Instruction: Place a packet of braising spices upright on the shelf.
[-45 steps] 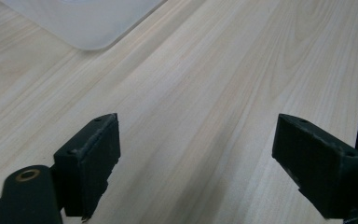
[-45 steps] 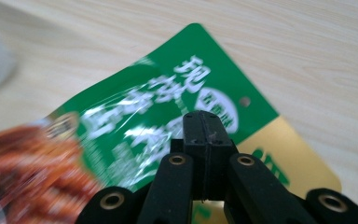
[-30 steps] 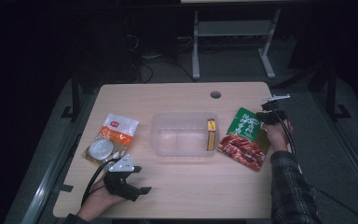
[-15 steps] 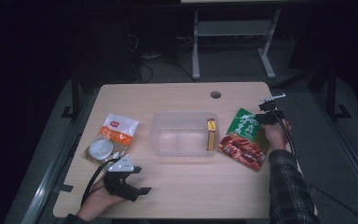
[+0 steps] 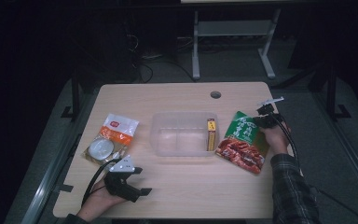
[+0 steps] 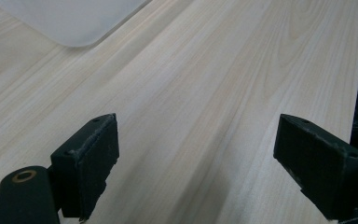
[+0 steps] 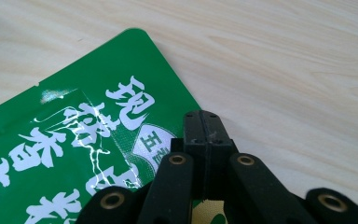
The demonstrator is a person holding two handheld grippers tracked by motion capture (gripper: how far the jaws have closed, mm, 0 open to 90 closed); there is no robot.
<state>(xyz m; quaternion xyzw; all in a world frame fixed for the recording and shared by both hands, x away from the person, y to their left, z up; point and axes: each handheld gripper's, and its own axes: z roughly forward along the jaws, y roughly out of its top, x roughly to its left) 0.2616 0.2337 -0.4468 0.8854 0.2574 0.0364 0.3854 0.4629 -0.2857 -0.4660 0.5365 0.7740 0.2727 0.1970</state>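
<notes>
Your right tongs (image 5: 260, 122) sit at the right side of the tabletop (image 5: 177, 191), over the far right edge of the green and red food pouch (image 5: 243, 141). In the right gripper view the two jaws of those tongs (image 7: 203, 122) are pressed flat together with no gap between them, poised over the green edge of the pouch (image 7: 74, 154); whether they pinch the edge itself, you cannot tell from here. The pouch lies flat on the wood, just to the right of the clear plastic container (image 5: 182, 134), which holds a thin yellow box (image 5: 211, 134) standing against its right wall.

Your left tongs (image 5: 137, 182) rest near the front left of the tabletop, released, jaws spread wide in the left gripper view (image 6: 196, 154) with bare wood between them. Beyond them, to the left of the container, lies an orange and white packet (image 5: 116, 133) with a round white lid-like thing (image 5: 99, 148) on it.
</notes>
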